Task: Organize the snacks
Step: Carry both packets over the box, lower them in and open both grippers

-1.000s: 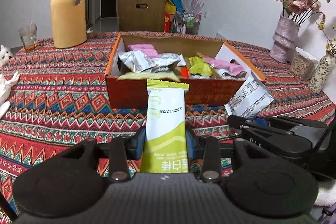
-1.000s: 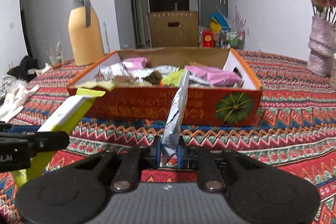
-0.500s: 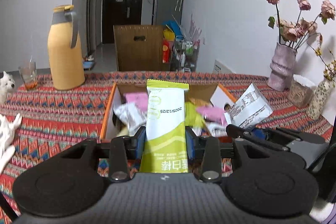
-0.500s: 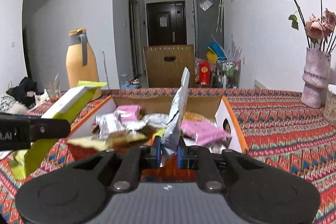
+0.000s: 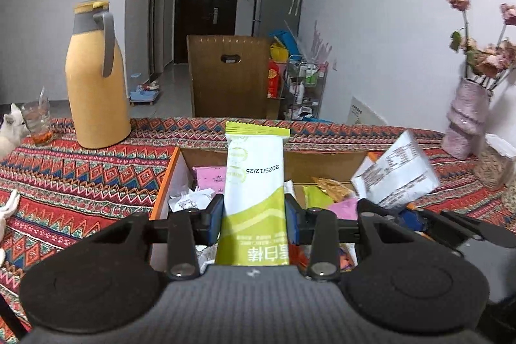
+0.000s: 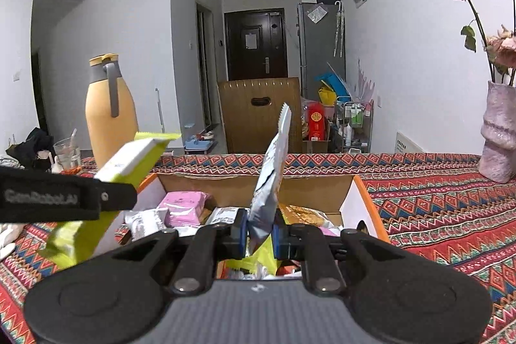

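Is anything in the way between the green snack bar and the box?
Nothing visible blocks it. The green snack bar, held in the left gripper, hangs above the open box, which already holds other snacks.

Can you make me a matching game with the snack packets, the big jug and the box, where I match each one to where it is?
Things:
1. green-and-white snack bar packet
2. silver foil snack packet
3. tall yellow jug with a grey handle
4. orange cardboard box

Places:
A. standing on the patterned tablecloth, beside a drinking glass
B. pinched in the right gripper
C. open on the table, full of snacks
D. pinched in the left gripper

Pairs: 1-D, 2-B, 3-A, 4-C
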`<state>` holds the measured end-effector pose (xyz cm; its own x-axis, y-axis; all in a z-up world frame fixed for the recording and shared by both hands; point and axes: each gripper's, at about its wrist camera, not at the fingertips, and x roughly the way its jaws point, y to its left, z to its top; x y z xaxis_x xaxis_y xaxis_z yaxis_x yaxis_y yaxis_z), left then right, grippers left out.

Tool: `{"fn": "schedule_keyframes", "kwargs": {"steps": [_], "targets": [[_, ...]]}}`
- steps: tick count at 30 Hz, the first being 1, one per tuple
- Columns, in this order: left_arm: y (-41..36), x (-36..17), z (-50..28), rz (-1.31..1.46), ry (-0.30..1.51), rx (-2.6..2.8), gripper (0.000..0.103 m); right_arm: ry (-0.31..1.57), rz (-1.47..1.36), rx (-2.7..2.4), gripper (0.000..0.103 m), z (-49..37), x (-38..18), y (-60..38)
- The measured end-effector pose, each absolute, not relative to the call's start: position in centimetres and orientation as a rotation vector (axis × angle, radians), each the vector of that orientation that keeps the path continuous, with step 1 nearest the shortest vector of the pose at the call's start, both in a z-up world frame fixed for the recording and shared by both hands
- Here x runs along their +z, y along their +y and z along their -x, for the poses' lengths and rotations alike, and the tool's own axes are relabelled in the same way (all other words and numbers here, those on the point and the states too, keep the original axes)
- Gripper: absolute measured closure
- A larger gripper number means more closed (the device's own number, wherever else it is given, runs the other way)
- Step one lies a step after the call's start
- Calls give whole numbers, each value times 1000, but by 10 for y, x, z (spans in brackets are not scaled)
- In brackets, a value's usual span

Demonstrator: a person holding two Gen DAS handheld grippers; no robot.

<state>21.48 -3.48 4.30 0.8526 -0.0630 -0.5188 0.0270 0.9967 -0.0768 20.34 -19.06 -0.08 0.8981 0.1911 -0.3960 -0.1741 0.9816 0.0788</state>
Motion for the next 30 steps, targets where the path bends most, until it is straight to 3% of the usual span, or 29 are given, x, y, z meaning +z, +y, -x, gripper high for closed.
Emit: {"fn": "schedule_keyframes", "kwargs": {"steps": [12,15,17,19,21,24,30], "targets": [[-18,10,-231,96,563,-32,64,433,-50,197,89,-219,-26,-193],[-17,11,-228,103,558,-17,62,447,-55,188,85,-219,-28,-192],[-14,14,-225,116,544,-17,47,452,-60,188,73,-218,-28,-194],[-12,18,-219,123,514,9,10,445,-73,180,32,-216,-27,-196],[-10,22,-213,124,476,44,0,425,-76,170,9,-212,-25,-197],[-6,25,-210,139,469,52,0,413,-94,173,0,-210,-23,-200],[-6,25,-211,142,485,62,0,423,-105,163,0,-211,-23,-202]]}}
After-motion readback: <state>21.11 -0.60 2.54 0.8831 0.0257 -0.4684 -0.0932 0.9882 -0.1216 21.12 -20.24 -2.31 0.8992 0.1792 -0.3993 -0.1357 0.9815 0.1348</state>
